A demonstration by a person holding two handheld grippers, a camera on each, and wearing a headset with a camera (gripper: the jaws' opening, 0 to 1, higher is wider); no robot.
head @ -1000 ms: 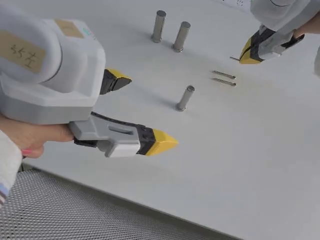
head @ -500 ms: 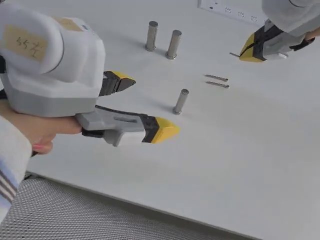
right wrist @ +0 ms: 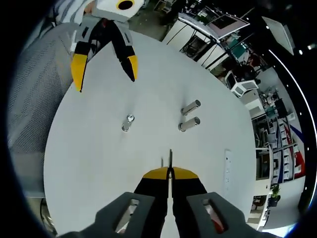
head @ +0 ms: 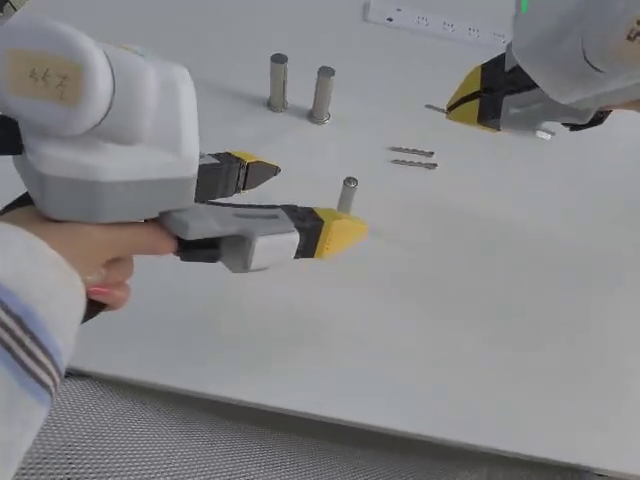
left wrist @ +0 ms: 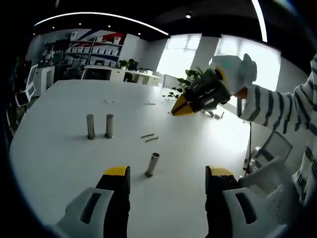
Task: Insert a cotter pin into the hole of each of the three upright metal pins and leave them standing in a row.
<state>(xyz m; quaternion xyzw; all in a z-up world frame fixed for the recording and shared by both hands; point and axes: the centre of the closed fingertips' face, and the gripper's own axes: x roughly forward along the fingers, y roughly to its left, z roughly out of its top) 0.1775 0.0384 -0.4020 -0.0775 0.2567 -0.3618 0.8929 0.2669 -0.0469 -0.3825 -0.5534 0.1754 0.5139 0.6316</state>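
Closed in with the left gripper [head: 296, 198] on the nearest metal pin [head: 348, 190] over the last second, so that in the head view the lower yellow jaw tip now overlaps and hides that pin's base. Seen from the left gripper view: jaws spread wide, holding nothing, that pin upright ahead of the gap between the tips and nearer the left one, touching neither. Well apart from it, farther back on the white table [head: 450, 320]: the other two metal pins [head: 278, 82], upright and just beside each other. Lying flat, side by side, between the nearest pin and the right gripper [head: 452, 104]: two loose cotter pins [head: 412, 152]. Clenched on a third cotter pin [right wrist: 170, 157] in the right gripper view, thin shank poking out past the shut yellow tips, held above the table, rear end swallowed by the jaws; no more than a short stub of it to be seen in the head view. Cut off by the top-right edge there: most of the right gripper's body. Too small to make out: holes in any of the metal pins. At the left edge, a hand [head: 100, 255] and striped sleeve [head: 30, 340] behind the left gripper, sleeve cropped by the frame.
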